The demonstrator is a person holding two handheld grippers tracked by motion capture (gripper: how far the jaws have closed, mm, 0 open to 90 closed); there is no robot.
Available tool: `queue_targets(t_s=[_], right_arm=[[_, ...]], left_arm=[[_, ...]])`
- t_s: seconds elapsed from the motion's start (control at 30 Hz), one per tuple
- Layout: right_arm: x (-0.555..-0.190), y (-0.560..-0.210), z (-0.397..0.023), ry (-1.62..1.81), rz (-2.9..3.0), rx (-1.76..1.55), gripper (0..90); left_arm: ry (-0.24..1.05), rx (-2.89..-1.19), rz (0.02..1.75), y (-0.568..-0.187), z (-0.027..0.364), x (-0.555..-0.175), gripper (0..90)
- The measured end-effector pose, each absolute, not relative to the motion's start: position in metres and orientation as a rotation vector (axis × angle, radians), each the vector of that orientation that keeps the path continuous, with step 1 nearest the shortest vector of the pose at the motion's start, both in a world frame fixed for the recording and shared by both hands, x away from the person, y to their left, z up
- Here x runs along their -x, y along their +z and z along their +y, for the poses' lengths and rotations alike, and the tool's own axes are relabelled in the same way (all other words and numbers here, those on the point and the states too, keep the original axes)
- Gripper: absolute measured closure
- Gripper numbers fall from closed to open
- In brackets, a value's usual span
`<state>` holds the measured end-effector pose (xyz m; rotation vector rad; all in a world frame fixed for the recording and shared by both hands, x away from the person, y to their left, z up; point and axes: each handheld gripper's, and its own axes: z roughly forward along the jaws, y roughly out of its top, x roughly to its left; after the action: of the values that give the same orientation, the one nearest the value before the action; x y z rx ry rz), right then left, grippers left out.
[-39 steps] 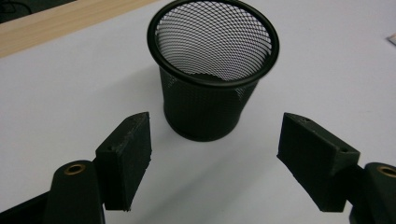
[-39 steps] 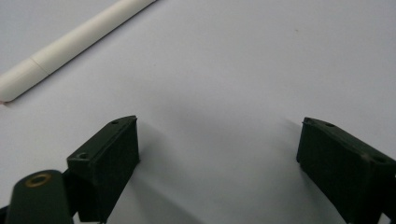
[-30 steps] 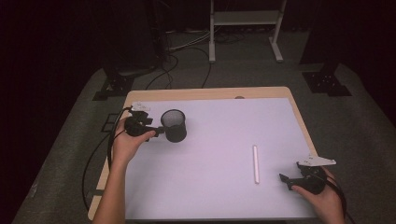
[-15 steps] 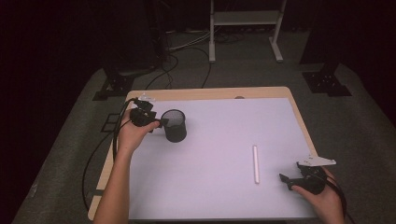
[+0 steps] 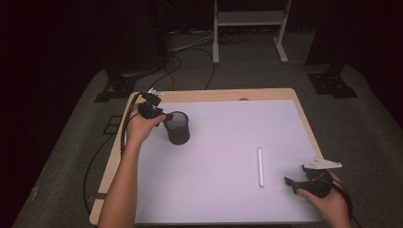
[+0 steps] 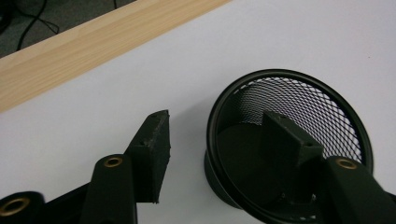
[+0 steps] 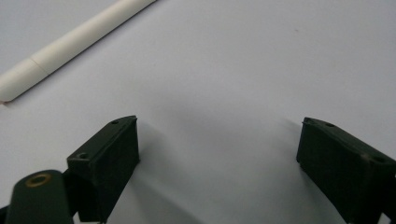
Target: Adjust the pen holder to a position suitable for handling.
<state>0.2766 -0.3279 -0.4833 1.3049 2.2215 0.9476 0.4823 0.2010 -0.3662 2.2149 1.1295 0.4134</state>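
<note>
Counting the table's load gives one black mesh cup (image 5: 177,128) and one white pen (image 5: 259,166), lying well apart on the white sheet (image 5: 223,142). The cup stands near the far left corner, just inside the wooden edge (image 5: 209,95). The left gripper (image 5: 161,118) straddles its rim, one jaw inside, one outside; the jaws have just been closing, but seemingly don't pinch yet. The right gripper (image 5: 291,185) rests wide open and empty near the pen, bare sheet between. The cup's base is cut off in the left gripper view.

Dark recording lab, floor cables (image 5: 190,47), stand bases (image 5: 332,84)
</note>
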Motion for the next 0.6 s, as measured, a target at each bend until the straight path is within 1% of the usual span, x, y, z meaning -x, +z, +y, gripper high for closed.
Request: queue_targets(t_s=[0.17, 0.47, 0.5, 0.57, 0.6], right_arm=[[-0.277, -0.483, -0.328, 0.948, 2.221, -1.305, 11.7], [-0.277, -0.483, -0.328, 0.947, 2.222, -1.305, 11.7], [-0.277, -0.483, -0.328, 0.947, 2.222, -1.305, 11.7], [-0.277, -0.483, -0.328, 0.948, 2.222, -1.305, 11.7], [-0.277, -0.483, -0.328, 0.947, 2.222, -1.305, 11.7]], left_arm=[[0.377, -2.228, 1.147, -0.373, 0.200, -0.487, 48.2], [0.327, -2.252, 1.158, -0.380, 0.199, -0.491, 62.4], [0.329, -2.257, 1.157, -0.381, 0.199, -0.492, 62.4], [0.314, -2.264, 1.159, -0.382, 0.198, -0.492, 68.0], [0.314, -2.264, 1.159, -0.382, 0.198, -0.492, 69.5]])
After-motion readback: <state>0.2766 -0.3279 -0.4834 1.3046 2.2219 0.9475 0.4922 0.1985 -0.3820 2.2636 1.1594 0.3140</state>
